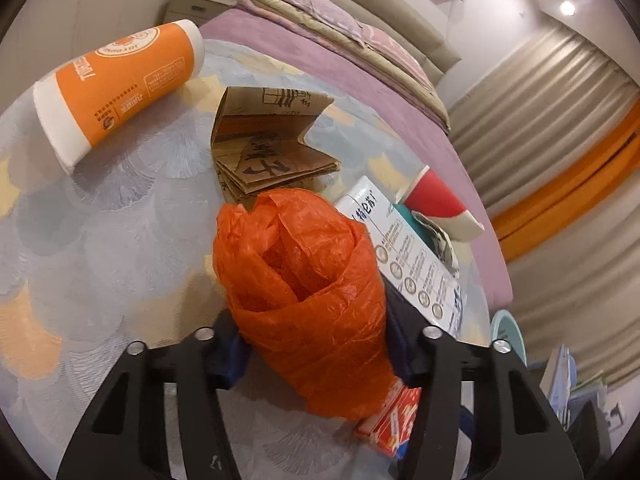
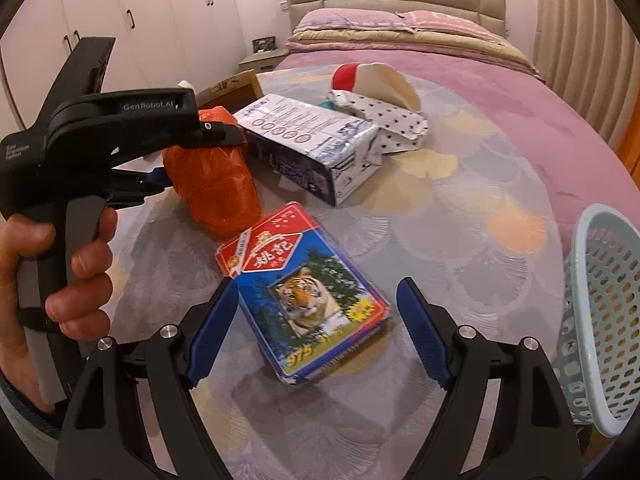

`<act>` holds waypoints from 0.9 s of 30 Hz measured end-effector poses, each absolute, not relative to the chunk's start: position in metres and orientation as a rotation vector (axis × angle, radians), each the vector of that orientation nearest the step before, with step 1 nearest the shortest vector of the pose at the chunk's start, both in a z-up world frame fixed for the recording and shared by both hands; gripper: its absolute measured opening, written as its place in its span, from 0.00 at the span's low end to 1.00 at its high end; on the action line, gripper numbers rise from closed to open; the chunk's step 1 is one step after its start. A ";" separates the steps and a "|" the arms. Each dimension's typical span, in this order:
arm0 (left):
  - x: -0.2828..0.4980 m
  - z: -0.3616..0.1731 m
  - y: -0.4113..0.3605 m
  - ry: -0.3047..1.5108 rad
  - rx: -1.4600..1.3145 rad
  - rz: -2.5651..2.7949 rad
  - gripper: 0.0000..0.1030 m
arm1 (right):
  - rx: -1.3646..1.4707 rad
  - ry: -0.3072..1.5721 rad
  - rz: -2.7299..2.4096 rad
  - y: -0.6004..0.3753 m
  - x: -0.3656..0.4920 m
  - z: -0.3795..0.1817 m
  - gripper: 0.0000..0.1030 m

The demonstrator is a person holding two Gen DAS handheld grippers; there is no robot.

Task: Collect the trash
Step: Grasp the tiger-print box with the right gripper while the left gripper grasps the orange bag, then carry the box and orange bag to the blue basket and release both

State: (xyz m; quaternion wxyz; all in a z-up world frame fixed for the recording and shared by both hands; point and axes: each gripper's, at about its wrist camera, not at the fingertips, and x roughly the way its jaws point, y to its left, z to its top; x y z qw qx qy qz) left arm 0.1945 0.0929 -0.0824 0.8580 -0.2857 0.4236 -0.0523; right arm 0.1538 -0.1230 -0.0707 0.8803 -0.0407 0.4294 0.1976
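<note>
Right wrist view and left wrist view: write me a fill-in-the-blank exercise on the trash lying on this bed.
1. The left gripper has its jaws around a crumpled plastic bag coloured ____.
2. The box between the right gripper's open fingers shows a picture of a ____.
3. The perforated basket at the right edge of the right wrist view is light ____.
4. The orange-and-white paper cup lies on its ____.

Missing words: orange; tiger; blue; side
</note>
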 end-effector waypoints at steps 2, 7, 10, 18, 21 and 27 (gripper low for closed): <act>0.189 -0.081 0.095 0.889 -0.592 -0.124 0.47 | -0.105 0.899 0.417 -0.118 0.153 -0.073 0.75; 0.167 -0.069 0.102 0.864 -0.515 -0.128 0.46 | -0.161 0.884 0.426 -0.108 0.142 -0.073 0.74; 0.152 -0.061 0.108 0.844 -0.470 -0.132 0.46 | -0.208 0.868 0.404 -0.101 0.134 -0.074 0.65; 0.131 -0.044 0.112 0.808 -0.398 -0.151 0.46 | -0.173 0.879 0.437 -0.091 0.132 -0.073 0.62; 0.126 -0.037 0.106 0.790 -0.376 -0.178 0.46 | -0.165 0.837 0.433 -0.091 0.124 -0.063 0.61; 0.125 -0.018 0.083 0.734 -0.343 -0.270 0.46 | -0.131 0.759 0.387 -0.113 0.112 -0.035 0.61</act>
